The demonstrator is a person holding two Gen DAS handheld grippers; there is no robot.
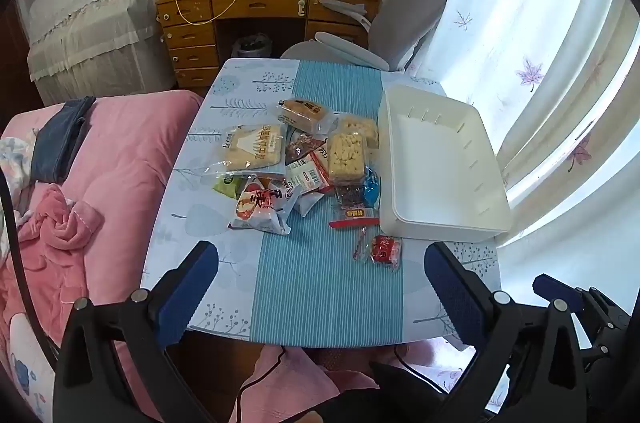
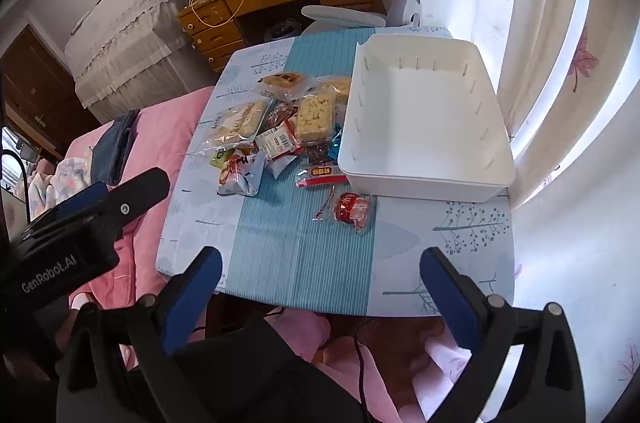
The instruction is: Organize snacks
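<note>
One bin (image 1: 442, 219), roughly ten snacks (image 1: 304, 159)

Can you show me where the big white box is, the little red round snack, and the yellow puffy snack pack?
White plastic box (image 2: 420, 179), right wrist view, near wall.
Small red round snack packet (image 2: 352, 209), right wrist view, middle.
Clear pack of yellow puffed snacks (image 1: 346, 153), left wrist view, middle.

A wooden desk (image 1: 256, 11) and grey chair (image 1: 404, 11) stand beyond the table, pink bedding (image 1: 116, 151) alongside.
</note>
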